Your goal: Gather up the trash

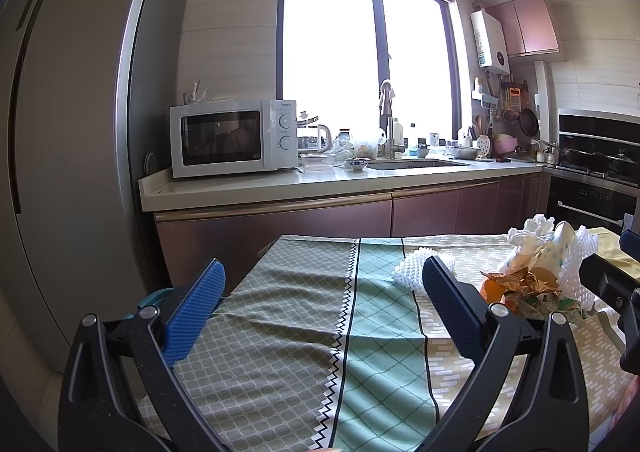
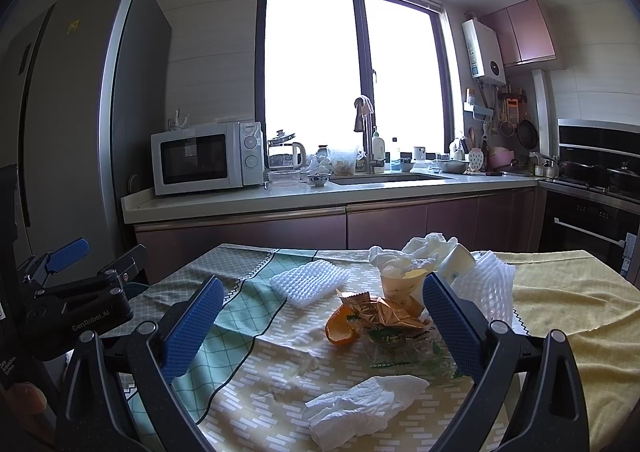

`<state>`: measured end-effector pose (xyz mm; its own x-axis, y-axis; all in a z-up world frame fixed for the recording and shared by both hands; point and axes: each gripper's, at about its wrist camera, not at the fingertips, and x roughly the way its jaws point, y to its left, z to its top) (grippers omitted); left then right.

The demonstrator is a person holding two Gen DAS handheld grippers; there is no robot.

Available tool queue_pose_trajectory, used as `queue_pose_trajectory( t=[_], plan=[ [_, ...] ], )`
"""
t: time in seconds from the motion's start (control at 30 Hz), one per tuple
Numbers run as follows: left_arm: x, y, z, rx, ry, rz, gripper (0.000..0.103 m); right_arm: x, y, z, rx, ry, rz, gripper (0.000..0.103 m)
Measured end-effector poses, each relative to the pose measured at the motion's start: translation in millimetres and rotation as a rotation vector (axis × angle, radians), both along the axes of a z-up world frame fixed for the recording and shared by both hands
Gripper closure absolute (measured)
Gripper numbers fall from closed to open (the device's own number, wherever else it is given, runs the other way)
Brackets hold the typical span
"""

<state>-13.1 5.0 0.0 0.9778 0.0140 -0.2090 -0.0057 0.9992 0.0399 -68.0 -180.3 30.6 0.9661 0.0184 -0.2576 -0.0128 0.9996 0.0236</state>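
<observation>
Both grippers hang over the table [image 2: 560, 292], jaws spread wide: left gripper [image 1: 320, 300] beside right gripper [image 2: 320, 312].

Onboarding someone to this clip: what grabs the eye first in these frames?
The trash pile in the middle of the patterned tablecloth: orange peel, gold wrappers, white foam netting, and a crumpled tissue nearest the camera. The open right gripper frames that pile, and the left gripper, also open, is over bare cloth to the pile's left. Behind, the blown-out window glares above the sink counter.
</observation>
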Motion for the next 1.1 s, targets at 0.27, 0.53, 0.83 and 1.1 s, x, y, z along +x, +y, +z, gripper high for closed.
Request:
queue_pose_trajectory(
  t=[0.27,0.53,0.83,1.1],
  plan=[
    [0.1,-0.2,0.6,-0.002,0.0,-0.004,0.006,0.7,0.3,0.6,-0.002,0.0,0.0,0.007],
    [-0.1,-0.5,1.0,-0.002,0.0,-0.004,0.006,1.6,0.1,1.5,0.001,-0.001,0.007,0.007],
    [-0.6,-1.7,1.3,-0.002,-0.001,-0.007,0.006,1.4,-1.8,0.0,0.006,0.003,0.014,0.007],
    [-1.5,-4.8,-0.1,0.001,0.004,-0.01,0.006,1.0,-3.4,-2.3,0.013,0.008,0.018,0.007]
  ],
)
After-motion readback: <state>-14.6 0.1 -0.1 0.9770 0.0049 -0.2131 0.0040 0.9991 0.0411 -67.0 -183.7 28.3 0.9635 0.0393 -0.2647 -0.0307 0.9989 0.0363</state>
